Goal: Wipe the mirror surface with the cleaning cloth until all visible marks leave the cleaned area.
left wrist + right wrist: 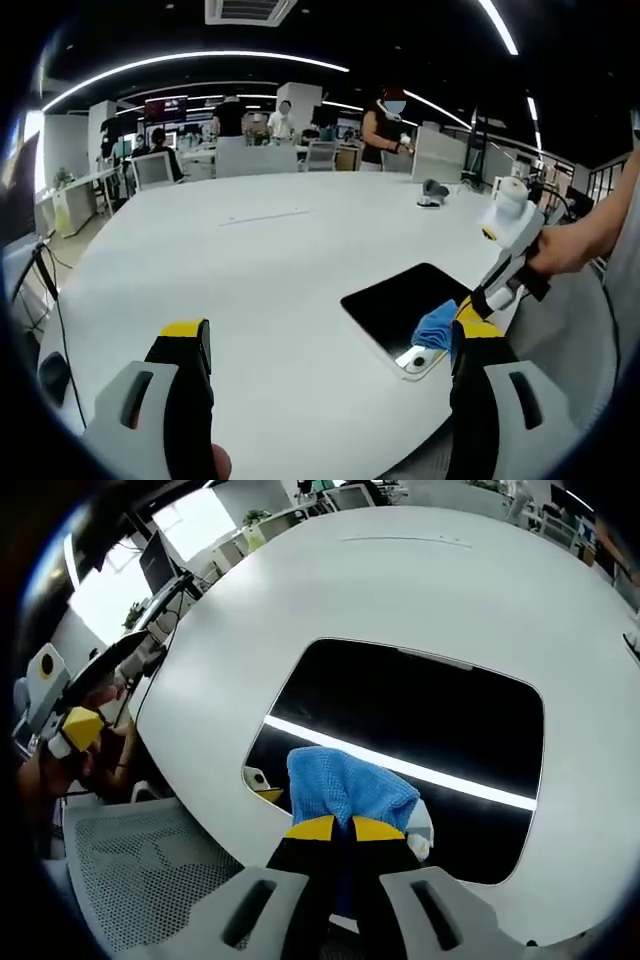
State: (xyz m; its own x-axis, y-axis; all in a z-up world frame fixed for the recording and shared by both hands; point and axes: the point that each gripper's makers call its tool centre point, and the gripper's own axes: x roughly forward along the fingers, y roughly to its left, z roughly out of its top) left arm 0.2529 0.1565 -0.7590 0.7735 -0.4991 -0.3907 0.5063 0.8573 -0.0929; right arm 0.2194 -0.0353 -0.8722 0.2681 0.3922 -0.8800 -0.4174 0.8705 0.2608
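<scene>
White office tabletop (pixel 270 260), mirror near its edge, cloth pressed to the glass.

Right hand-held gripper (pixel 334 829) has its jaws closed on the blue cleaning cloth (pixel 345 785), which rests on the mirror's (pixel 420 705) near edge, probably bunched so it can be dragged across the dark surface. Left hand-held gripper (pixel 330 345) hangs well off to the mirror's side, jaws wide apart and gripping nothing, likely kept clear of the wiping path. Marks on the mirror are too faint to tell.
</scene>
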